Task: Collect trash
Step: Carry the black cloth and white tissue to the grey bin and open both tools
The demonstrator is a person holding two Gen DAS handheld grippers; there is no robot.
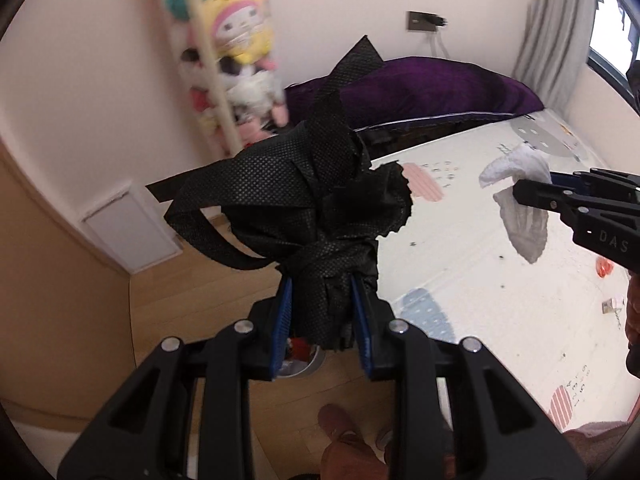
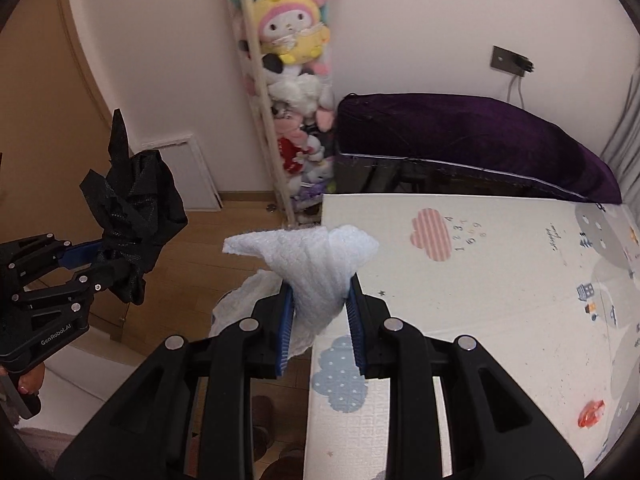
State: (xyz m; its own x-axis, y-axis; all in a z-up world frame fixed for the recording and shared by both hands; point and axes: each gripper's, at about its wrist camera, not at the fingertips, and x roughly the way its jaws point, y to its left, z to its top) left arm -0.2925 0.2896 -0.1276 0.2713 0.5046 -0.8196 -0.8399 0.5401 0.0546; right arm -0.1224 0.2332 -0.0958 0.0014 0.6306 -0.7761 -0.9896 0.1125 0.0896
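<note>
While left gripper (image 1: 322, 312) clamps black fabric (image 1: 304, 200), right gripper (image 2: 320, 312) pinches seemingly white tissue (image 2: 316, 264).

right gripper (image 2: 320, 312) jaws: clamped on white tissue (image 2: 316, 264) | left gripper (image 2: 86, 264): black fabric wad (image 2: 136, 208) (crumpled)

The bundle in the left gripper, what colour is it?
Black, with a fine dotted weave. The bundle shows best in the left wrist view.

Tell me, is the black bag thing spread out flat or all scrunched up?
Scrunched up. The black fabric bag is a crumpled, knotted bundle with straps sticking out, pinched in the left gripper.
</note>
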